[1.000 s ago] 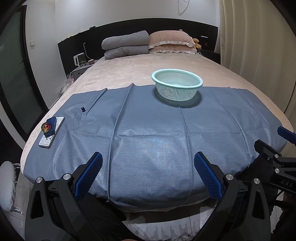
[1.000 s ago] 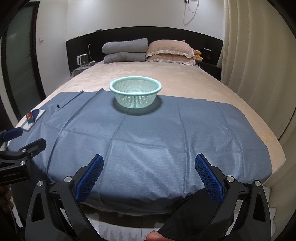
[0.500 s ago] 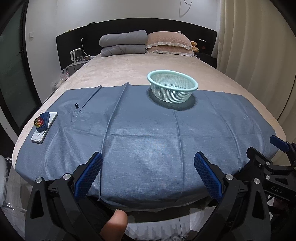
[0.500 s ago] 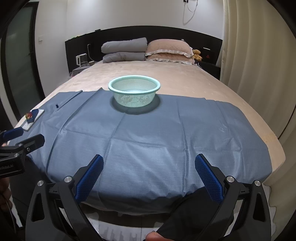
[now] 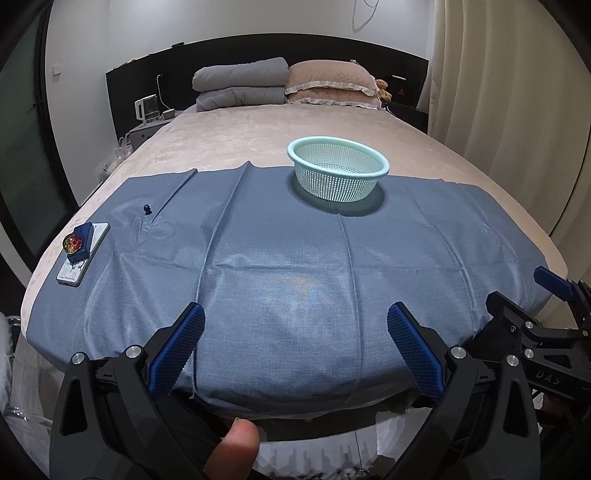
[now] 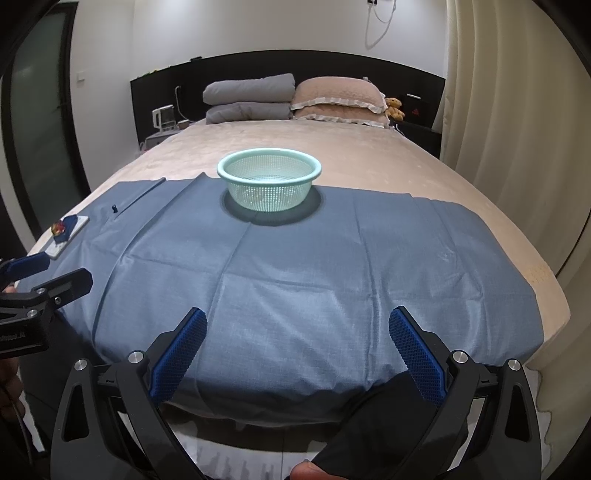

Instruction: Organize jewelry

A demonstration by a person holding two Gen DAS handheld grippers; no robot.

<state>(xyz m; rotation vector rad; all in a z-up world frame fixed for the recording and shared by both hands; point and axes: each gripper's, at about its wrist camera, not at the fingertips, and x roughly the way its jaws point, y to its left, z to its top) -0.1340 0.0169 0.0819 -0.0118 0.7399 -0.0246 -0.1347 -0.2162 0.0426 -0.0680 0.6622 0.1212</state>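
Jewelry (image 5: 72,242), a small multicoloured piece, is sitting on a blue box (image 5: 82,240) upon a white card (image 5: 83,254) at the left edge of the blue cloth (image 5: 295,266). Both the left gripper (image 5: 295,347) and the right gripper (image 6: 297,345) are hovering near the bed's edge with fingers spread wide, holding nothing. A mint basket (image 5: 338,168) is standing farther back.

Ahead of me: wide bed under a beige quilted bedspread (image 6: 369,155), black headboard panel (image 6: 332,70) on a white wall (image 6: 258,26). Folded grey duvets (image 6: 247,98), pink frilled pillows (image 6: 338,98) at head edge. Cream curtains (image 6: 509,110) right.
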